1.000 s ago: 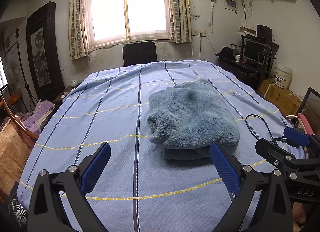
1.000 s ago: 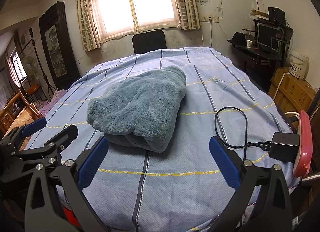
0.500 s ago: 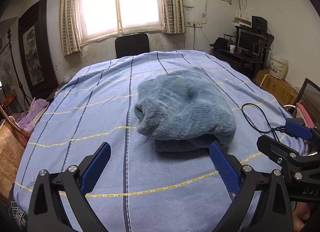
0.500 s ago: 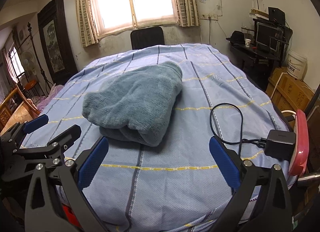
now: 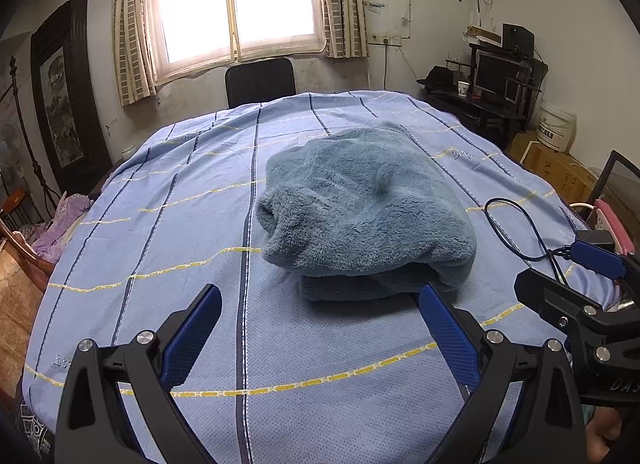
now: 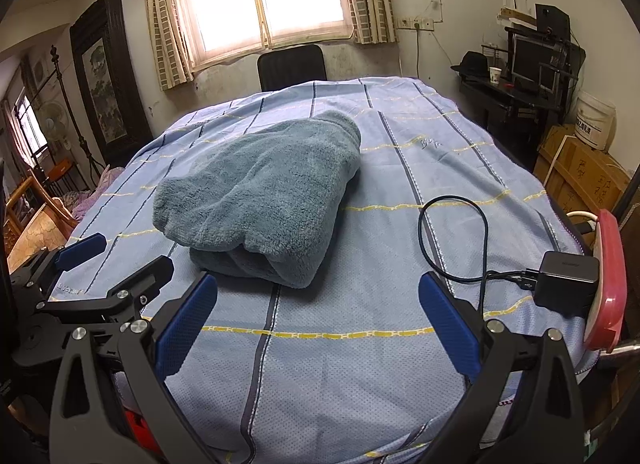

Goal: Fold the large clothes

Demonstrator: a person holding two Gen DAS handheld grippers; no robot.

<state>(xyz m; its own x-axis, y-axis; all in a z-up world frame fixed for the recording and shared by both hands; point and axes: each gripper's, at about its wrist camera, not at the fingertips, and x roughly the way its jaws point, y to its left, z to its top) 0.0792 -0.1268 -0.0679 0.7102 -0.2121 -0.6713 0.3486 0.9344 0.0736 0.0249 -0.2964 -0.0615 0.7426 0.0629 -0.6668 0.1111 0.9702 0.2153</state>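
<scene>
— Looking at the bed (image 5: 120,264), where is your fluffy blue garment (image 5: 360,216)?

— It sits folded in a lump in the middle of the bed, near a black cable (image 6: 452,232).

— What are your grippers doing?

— Your left gripper (image 5: 320,328) is wide apart and holds nothing. Your right gripper (image 6: 320,320) is the same. Both hang over the bed's near edge, just short of the garment.

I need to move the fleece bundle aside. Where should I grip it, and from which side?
Judging by its pose, take the fleece bundle at its near rounded fold, low where the layers stack, coming in level from the near bed edge. The open right gripper faces that fold, and the charger cable lies off to the right, apart from it.
</scene>
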